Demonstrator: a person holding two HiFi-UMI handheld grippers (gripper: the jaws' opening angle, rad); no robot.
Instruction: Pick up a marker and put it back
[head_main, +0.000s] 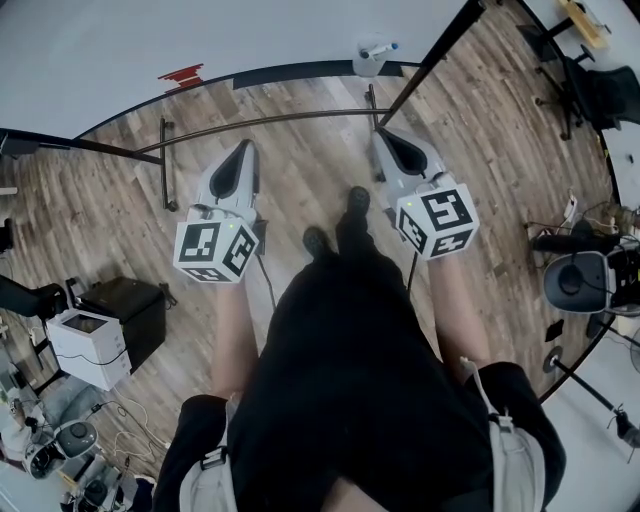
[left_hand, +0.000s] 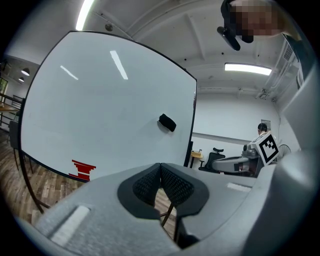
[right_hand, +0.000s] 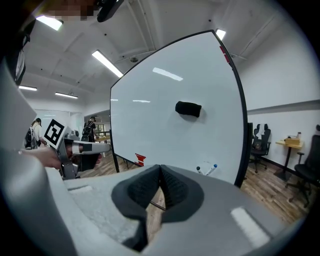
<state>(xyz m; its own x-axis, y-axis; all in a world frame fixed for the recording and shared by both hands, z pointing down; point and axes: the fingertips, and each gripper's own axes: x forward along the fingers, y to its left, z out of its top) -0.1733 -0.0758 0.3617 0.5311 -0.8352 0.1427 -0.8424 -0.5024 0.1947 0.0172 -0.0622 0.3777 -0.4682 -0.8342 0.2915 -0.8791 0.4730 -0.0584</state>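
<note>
Standing on a wood floor, the person faced a whiteboard on a black stand, whose foot bars ran across the floor between the person's shoes and the board. One black eraser clung to the middle of the board, and one red mark sat near its lower edge. A small pale holder was fixed low on the board, and in it lay the markers. Two could be made out in the right gripper view, one with a blue cap and one with a dark tip, while the head view showed only the blue-capped one clearly. The left gripper and the right gripper both pointed toward the board. They stopped short of the holder without touching it, each with its jaws pressed together and nothing between them. Off to the left on the floor stood one white printer just beside one black box. Beyond the board's right edge, several office chairs stood well apart from it.
</note>
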